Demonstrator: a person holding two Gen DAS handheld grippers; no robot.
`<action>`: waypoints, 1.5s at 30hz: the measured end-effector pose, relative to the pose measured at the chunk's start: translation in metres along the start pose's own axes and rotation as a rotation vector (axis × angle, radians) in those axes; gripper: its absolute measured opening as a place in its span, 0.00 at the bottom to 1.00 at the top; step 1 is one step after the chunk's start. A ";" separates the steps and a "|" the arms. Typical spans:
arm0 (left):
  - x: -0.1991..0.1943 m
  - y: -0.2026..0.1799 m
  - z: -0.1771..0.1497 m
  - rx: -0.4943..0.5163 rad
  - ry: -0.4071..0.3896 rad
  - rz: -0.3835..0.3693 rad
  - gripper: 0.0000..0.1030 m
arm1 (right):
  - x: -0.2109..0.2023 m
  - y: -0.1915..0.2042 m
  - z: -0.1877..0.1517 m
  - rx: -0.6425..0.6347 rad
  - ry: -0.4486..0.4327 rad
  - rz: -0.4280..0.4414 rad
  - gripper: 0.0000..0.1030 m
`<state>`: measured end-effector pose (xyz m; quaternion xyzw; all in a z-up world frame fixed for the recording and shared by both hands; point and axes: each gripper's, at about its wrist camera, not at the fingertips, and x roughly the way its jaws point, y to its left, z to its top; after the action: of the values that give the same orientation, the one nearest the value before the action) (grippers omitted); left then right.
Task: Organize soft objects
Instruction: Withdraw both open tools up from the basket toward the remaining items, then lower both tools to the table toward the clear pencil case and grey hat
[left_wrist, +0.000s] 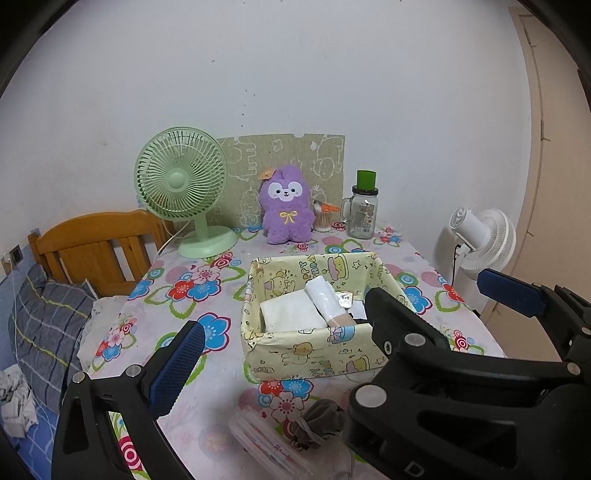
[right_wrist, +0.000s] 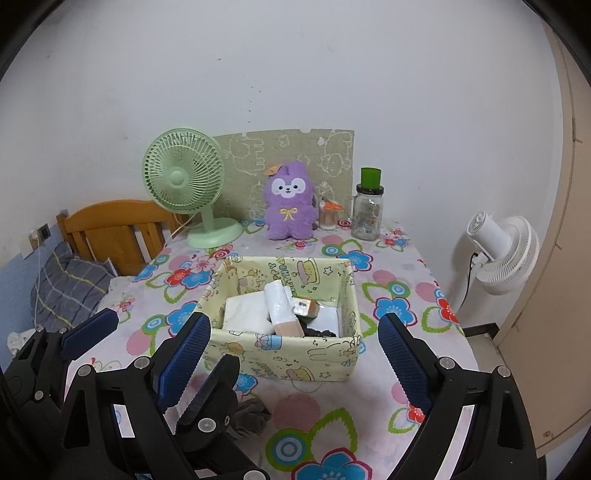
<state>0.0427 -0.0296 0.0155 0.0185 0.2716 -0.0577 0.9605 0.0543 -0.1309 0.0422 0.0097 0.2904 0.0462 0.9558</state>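
A pale yellow cartoon-print fabric storage box (right_wrist: 291, 354) sits mid-frame in both views on a table covered w/ a flower-print cloth (right_wrist: 402, 288). Inside the box: a folded white cloth (right_wrist: 245, 315) at left, a white rolled bundle w/ a tan end (right_wrist: 282, 314) lying across it, a small brown-and-silver packet (right_wrist: 306, 307) just right of the roll, and something dark (right_wrist: 319, 332) at the lower right corner — too jumbled to tell what.

A crumpled grey drawstring pouch (left_wrist: 321, 421) lies on the cloth in front of the box, at bottom centre of the left wrist view, touching a clear plastic flat case (left_wrist: 266, 443) to its left. In the right wrist view the same pouch shows at lower left centre, partly behind black gripper parts.

The left gripper (left_wrist: 351, 343) has its jaws spread wide, one blue pad at lower left, the other at far right, nothing between them; the right gripper's black finger crosses in front. The right gripper (right_wrist: 295, 362) is likewise spread apart and empty, its blue pads on either side of the box's near wall.

Along the top edge of the table: a mint green desk fan (right_wrist: 184, 181) at left, a purple plush animal (right_wrist: 290, 203) in the centre, a small container of cotton swabs (right_wrist: 328, 216), and a glass mug-jar w/ green cap (right_wrist: 367, 210). A white standing fan (right_wrist: 502, 254) is at far right, a wooden headboard (right_wrist: 110, 225) at left.
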 end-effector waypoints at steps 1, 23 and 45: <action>0.000 0.000 0.000 0.000 0.000 0.000 1.00 | -0.001 0.000 -0.001 0.001 0.000 0.001 0.91; 0.015 0.019 -0.032 -0.028 0.064 -0.023 1.00 | 0.023 0.017 -0.029 -0.005 0.069 0.019 0.91; 0.038 0.030 -0.065 -0.038 0.152 -0.003 1.00 | 0.055 0.028 -0.061 -0.021 0.141 0.055 0.91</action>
<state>0.0447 0.0010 -0.0598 0.0040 0.3449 -0.0524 0.9372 0.0638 -0.0983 -0.0377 0.0042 0.3559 0.0760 0.9314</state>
